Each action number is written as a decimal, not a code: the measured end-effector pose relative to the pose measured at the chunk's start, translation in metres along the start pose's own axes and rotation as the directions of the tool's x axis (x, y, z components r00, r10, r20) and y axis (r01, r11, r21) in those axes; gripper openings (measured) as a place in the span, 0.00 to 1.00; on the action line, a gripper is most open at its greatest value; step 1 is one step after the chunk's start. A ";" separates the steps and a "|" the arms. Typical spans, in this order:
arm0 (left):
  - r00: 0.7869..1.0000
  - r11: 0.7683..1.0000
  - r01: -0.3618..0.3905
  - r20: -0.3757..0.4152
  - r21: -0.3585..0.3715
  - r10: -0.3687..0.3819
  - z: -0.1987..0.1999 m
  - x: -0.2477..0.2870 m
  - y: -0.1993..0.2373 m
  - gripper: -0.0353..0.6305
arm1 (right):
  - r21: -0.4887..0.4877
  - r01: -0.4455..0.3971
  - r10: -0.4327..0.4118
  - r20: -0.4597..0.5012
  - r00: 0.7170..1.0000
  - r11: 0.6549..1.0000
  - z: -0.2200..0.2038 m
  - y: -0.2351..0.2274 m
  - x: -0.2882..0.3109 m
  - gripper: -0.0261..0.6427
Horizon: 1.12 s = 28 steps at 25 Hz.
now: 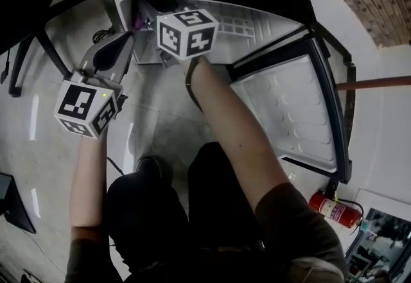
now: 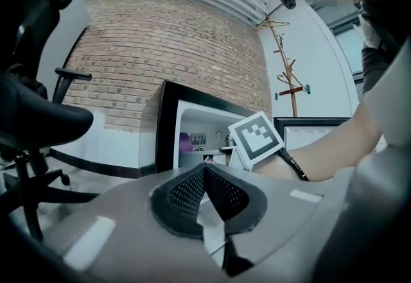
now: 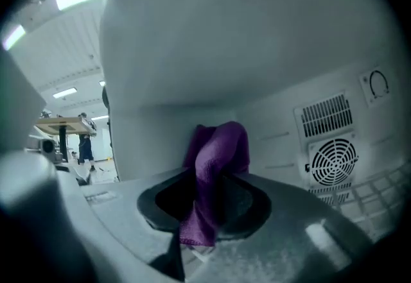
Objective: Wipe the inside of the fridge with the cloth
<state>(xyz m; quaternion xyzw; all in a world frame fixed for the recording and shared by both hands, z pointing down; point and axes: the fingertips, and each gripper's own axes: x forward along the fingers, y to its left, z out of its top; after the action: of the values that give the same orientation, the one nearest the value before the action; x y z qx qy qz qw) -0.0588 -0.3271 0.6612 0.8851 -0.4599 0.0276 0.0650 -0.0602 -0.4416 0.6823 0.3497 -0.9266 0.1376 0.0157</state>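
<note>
1. The right gripper is reaching inside the fridge, its jaws pinching the purple cloth between them.
2. The cloth is standing up past the fingertips in a bunched fold, its long axis running along the jaws, with a loose tail drooping back over the lower jaw.
3. The bunched end is pointing at the upper corner where the left side wall is meeting the back wall, with the fan grille sitting off to the right. I cannot tell whether the cloth is touching a wall.
4. The left gripper is waiting outside by the fridge's front edge, its jaws pressed together on nothing.
5. The door is standing wide open to the right.
6. The right hand is plainly the nearer one, so I judge the wiping is falling to it: pressing the cloth forward onto the wall and sweeping across.
</note>
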 end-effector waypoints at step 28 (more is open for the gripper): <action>0.987 0.986 0.162 0.034 -0.050 -0.160 -0.021 0.033 -0.060 0.08 | -0.337 0.516 -0.616 -0.386 0.687 0.787 -0.039 -0.183 -0.141 0.15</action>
<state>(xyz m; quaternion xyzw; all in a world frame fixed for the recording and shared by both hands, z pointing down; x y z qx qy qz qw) 0.0090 -0.3168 0.6806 0.9176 -0.3885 -0.0032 0.0835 0.1631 -0.4721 0.7469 0.5710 -0.7475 0.1128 0.3201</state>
